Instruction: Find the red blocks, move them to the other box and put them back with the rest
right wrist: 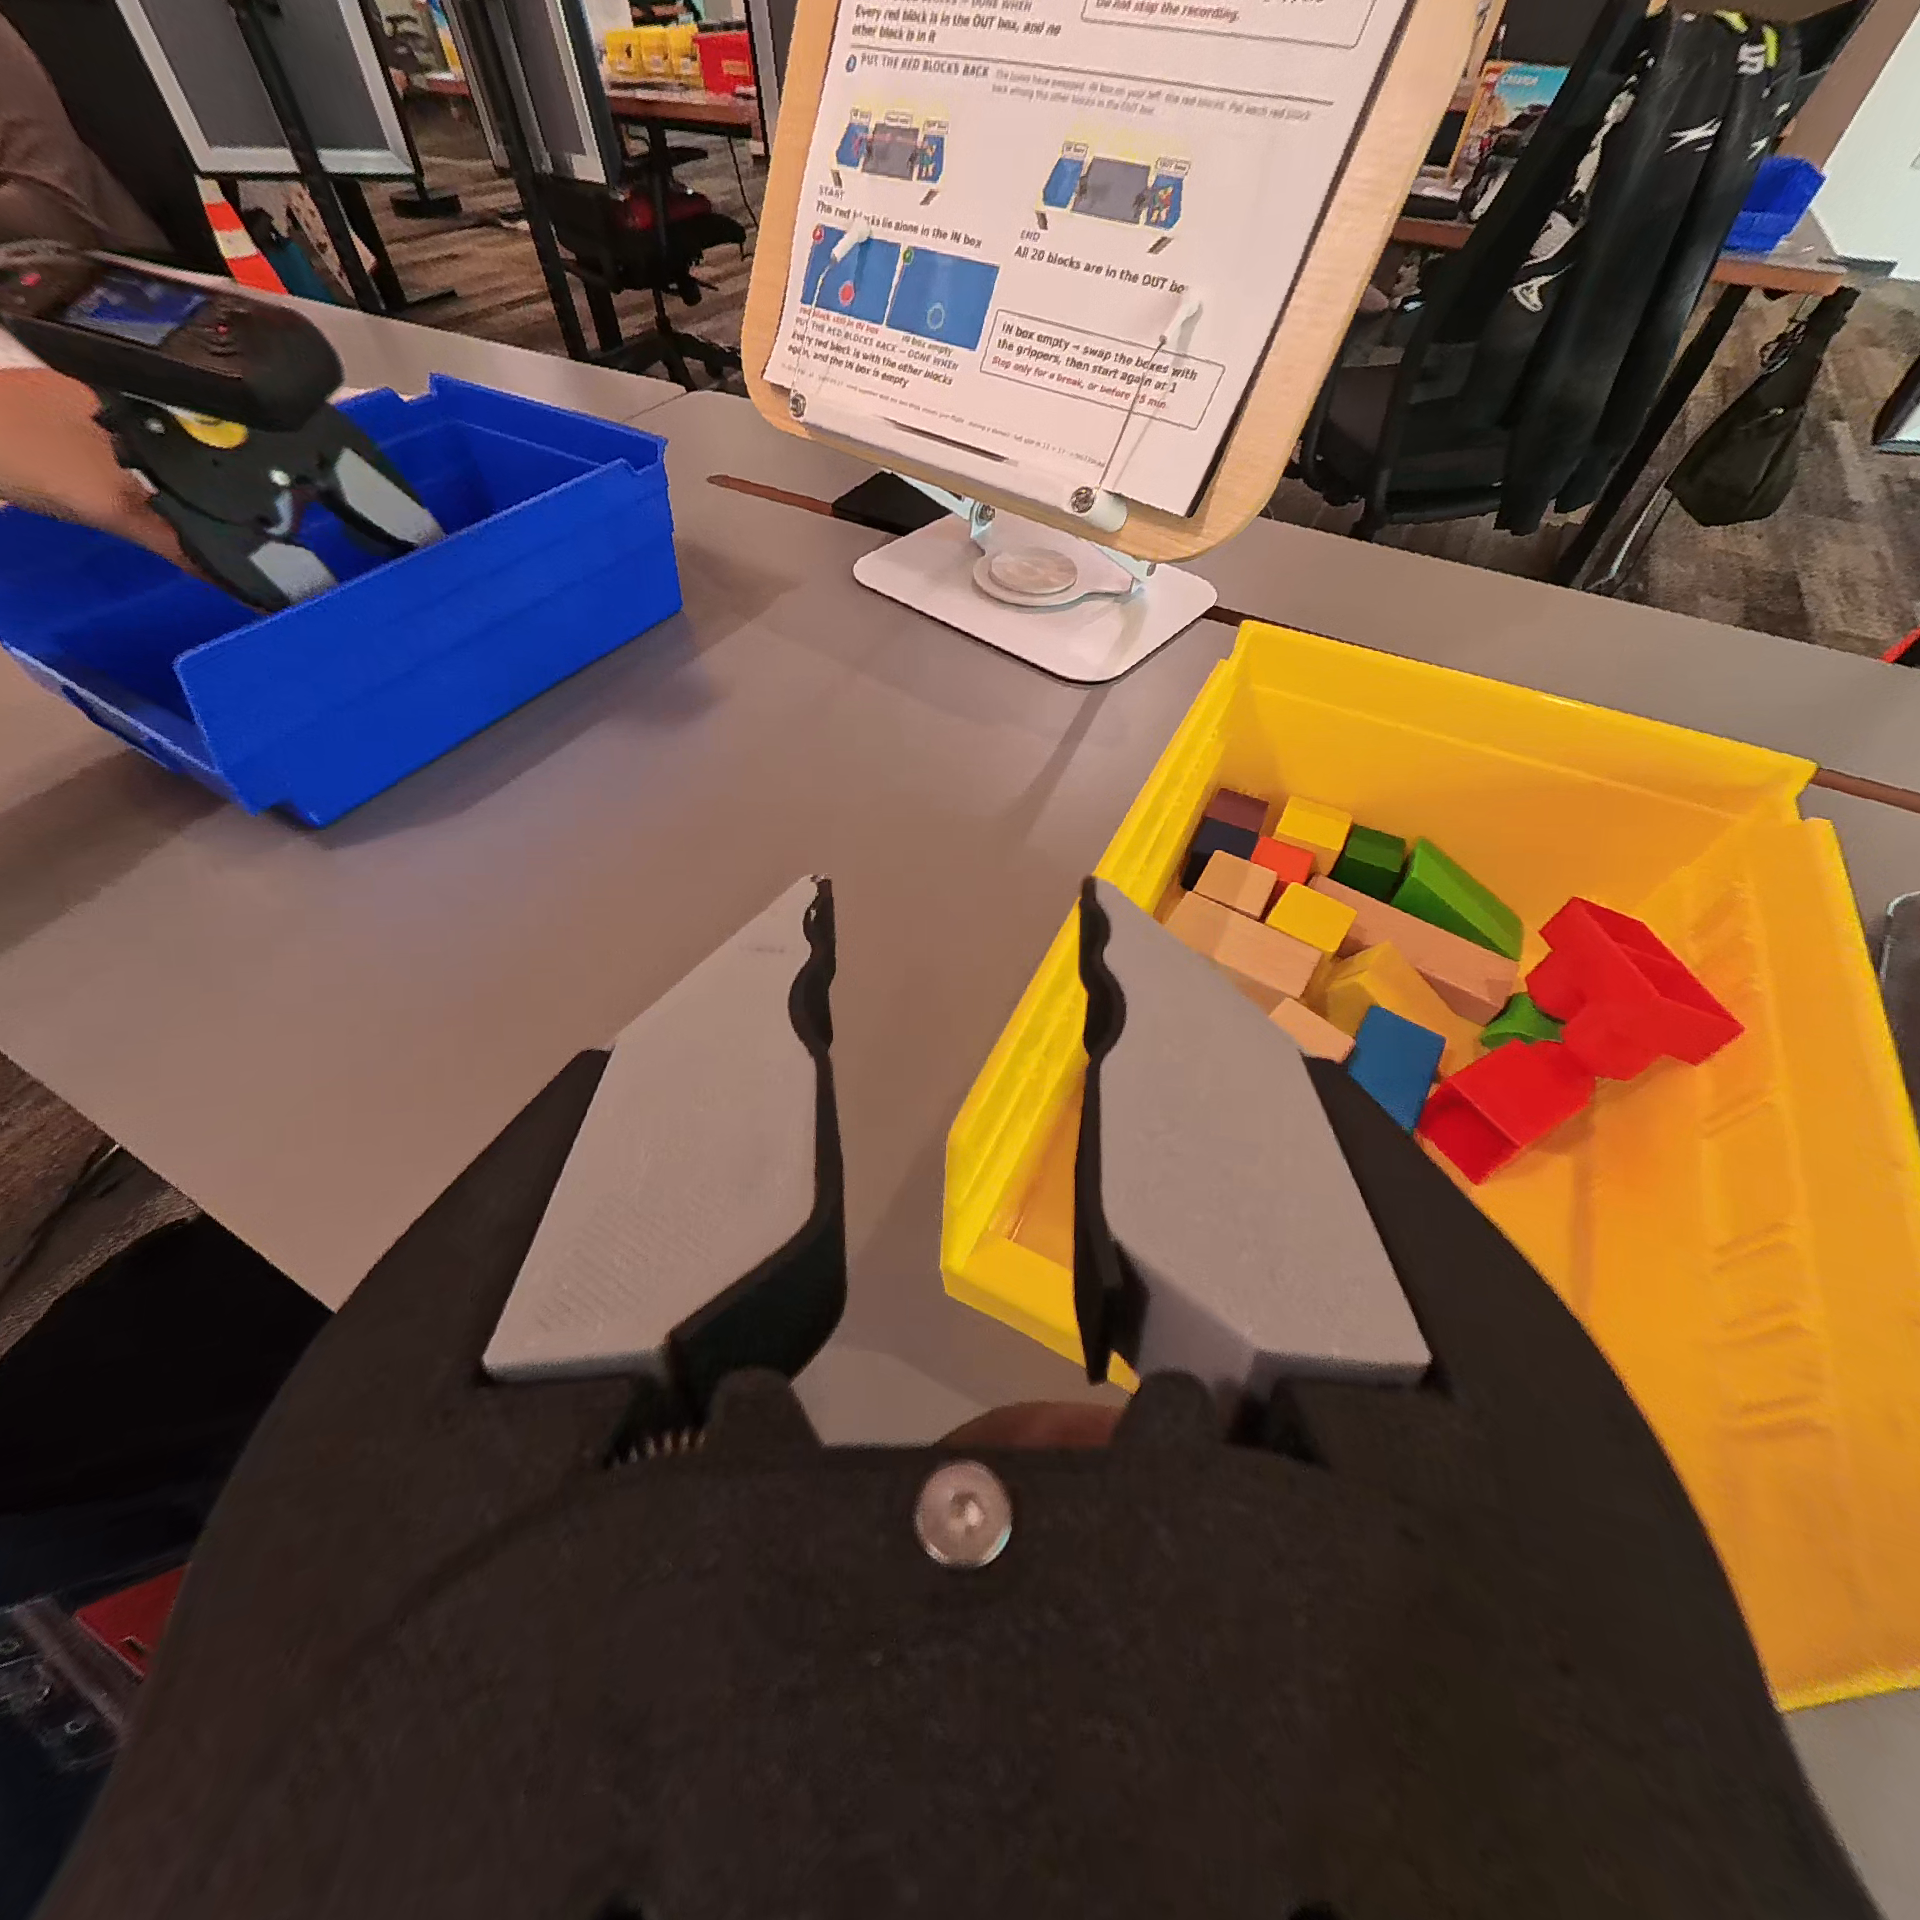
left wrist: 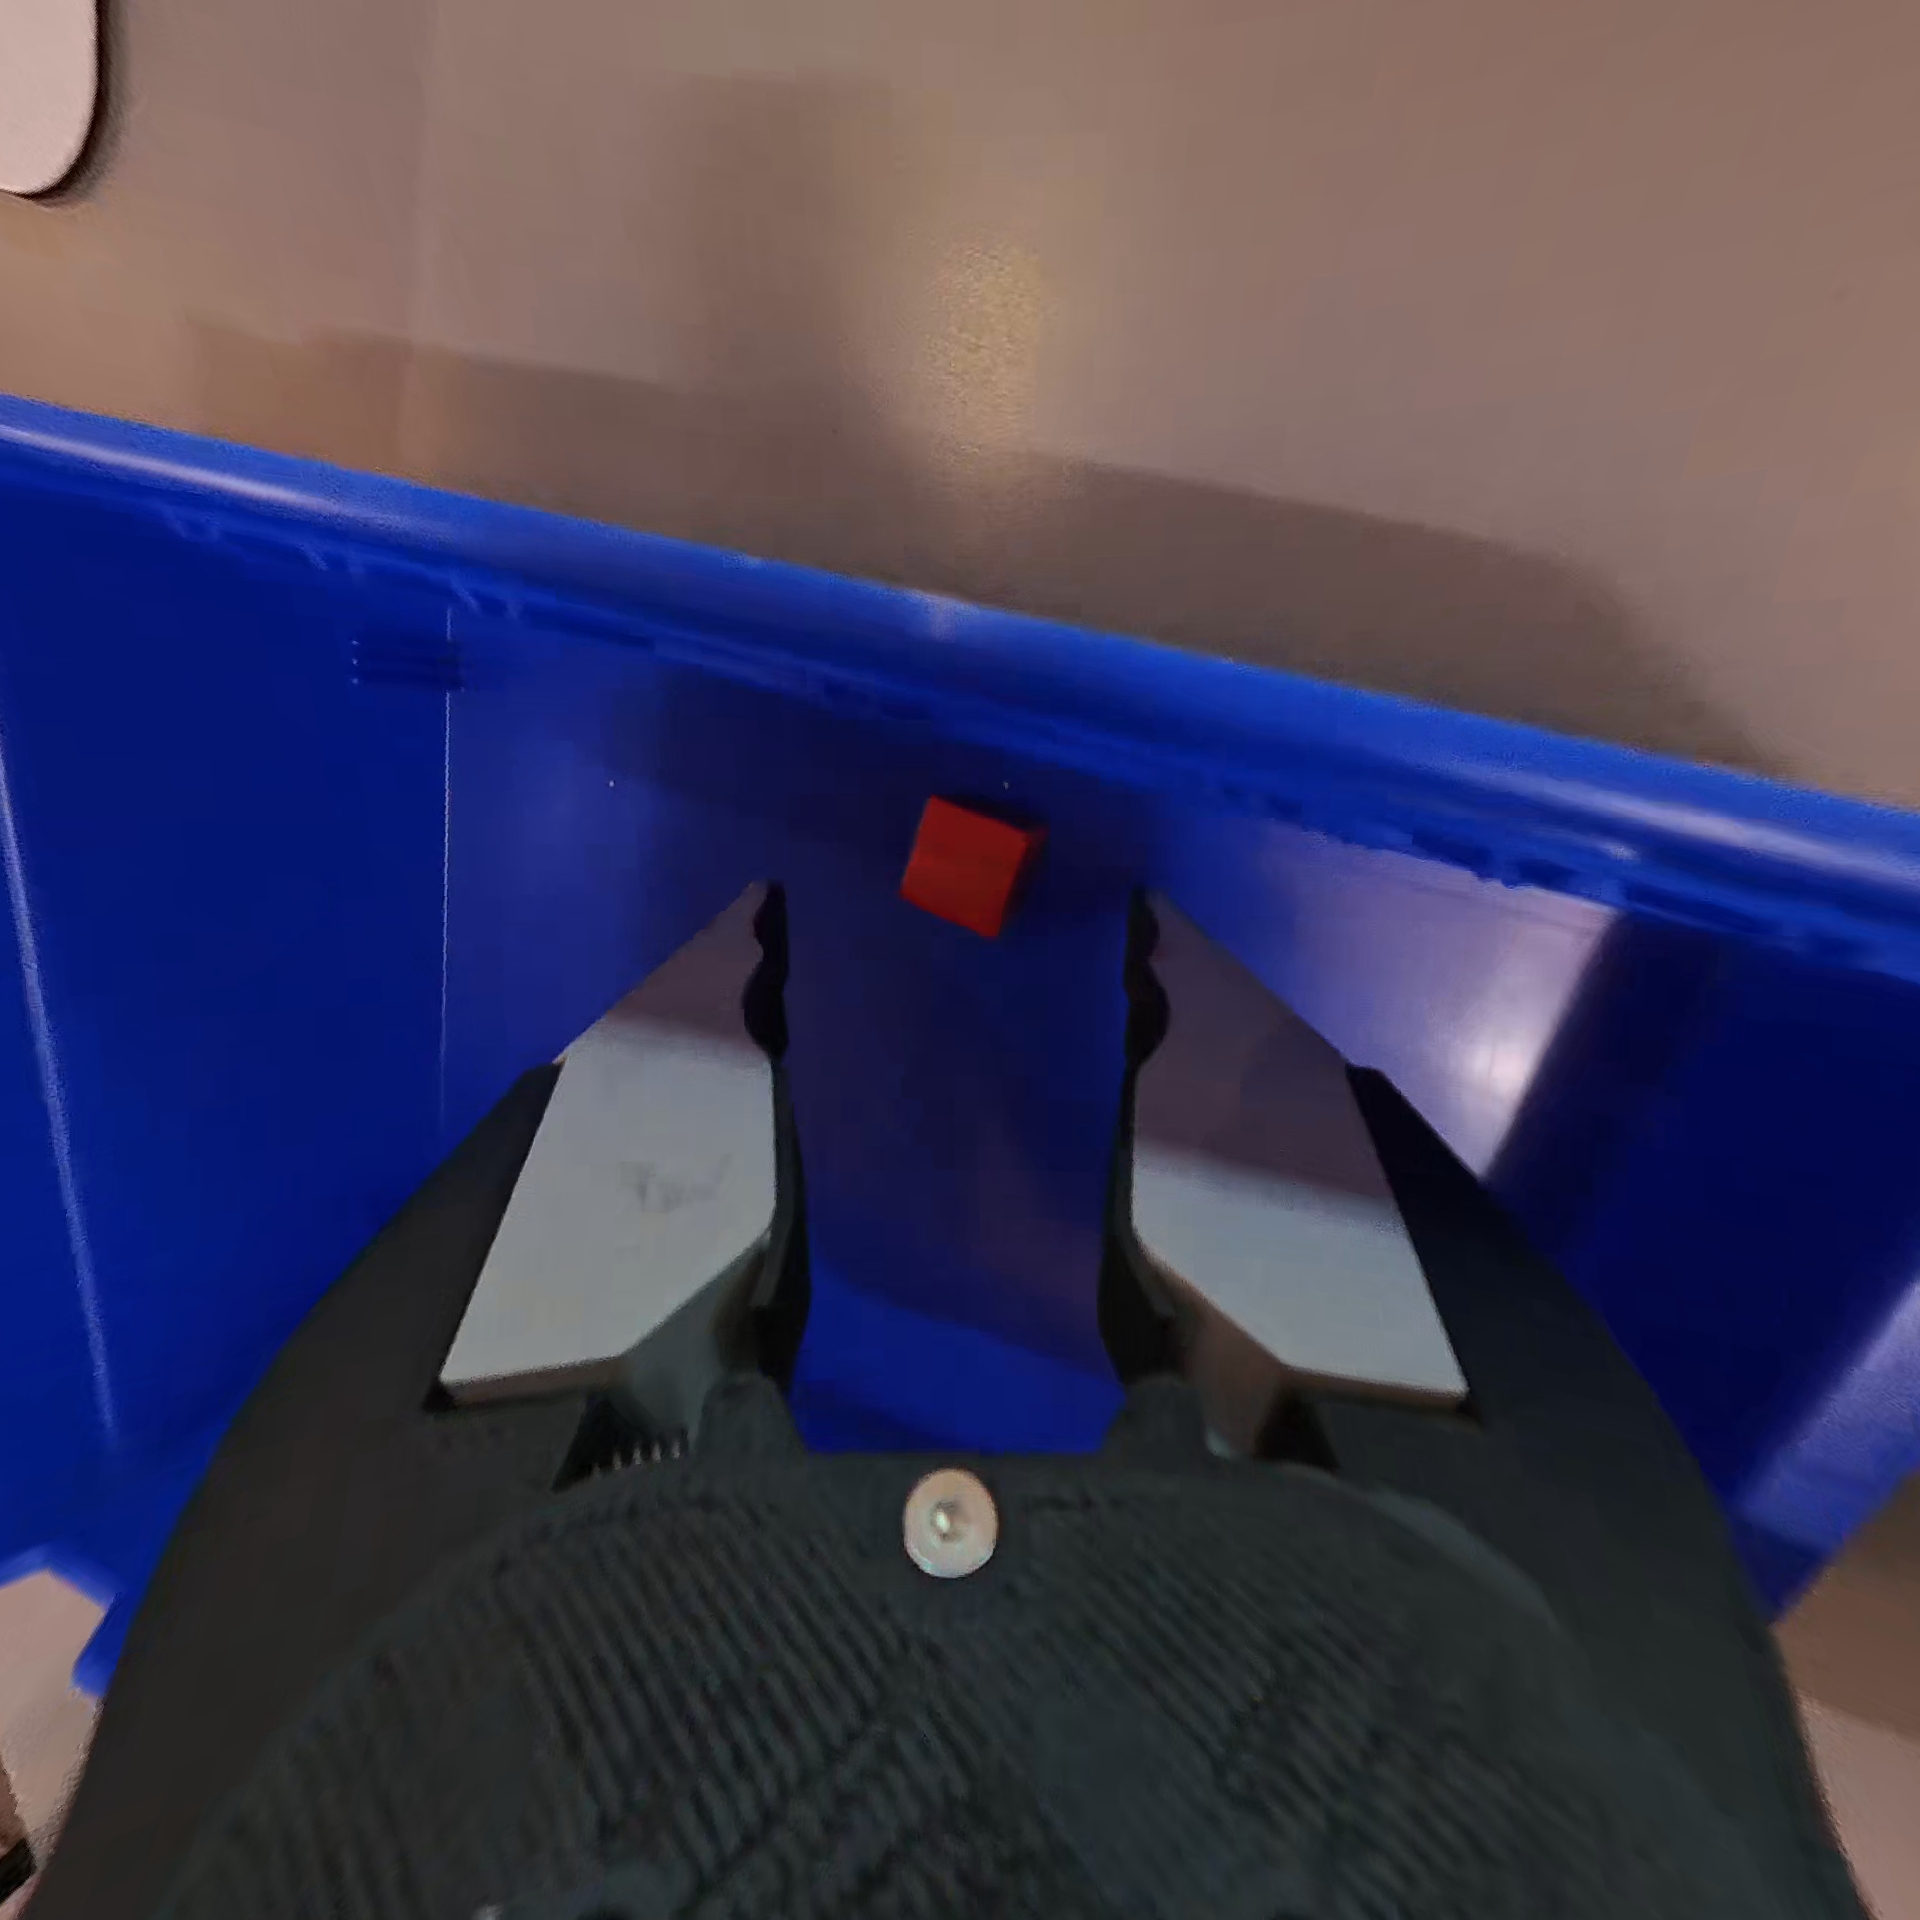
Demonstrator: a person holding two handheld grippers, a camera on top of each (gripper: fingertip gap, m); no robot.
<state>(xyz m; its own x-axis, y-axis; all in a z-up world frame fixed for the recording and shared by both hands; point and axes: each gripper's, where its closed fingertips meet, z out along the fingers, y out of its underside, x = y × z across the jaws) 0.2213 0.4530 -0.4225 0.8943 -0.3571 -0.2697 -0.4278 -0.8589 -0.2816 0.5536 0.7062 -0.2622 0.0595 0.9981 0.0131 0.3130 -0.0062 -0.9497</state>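
Two-gripper block sorting, seen from both wrist cameras. My left gripper (left wrist: 951,894) reaches down inside the blue plastic bin (left wrist: 1351,717), its jaws spread wide with nothing between the pads. A small red cube (left wrist: 971,865) lies on the floor of the blue bin, close to its far wall and just beyond my fingertips, roughly centred on the gap between them. My right gripper (right wrist: 951,894) hovers over the grey table (right wrist: 520,935), between the blue bin (right wrist: 416,675) and the yellow plastic bin (right wrist: 1507,727), just beside the yellow bin's near wall; its jaws are likewise parted and bare. In the yellow bin lie assorted wooden blocks (right wrist: 1351,914), and beside them several red blocks (right wrist: 1600,1018).

Step in hand, as I judge it: picking up the red cube that remains in the blue bin. The next move calls for advancing the left fingertips until they straddle the cube, then closing squarely on opposite faces; it lies slightly skewed to the jaws, so a small wrist turn may help.
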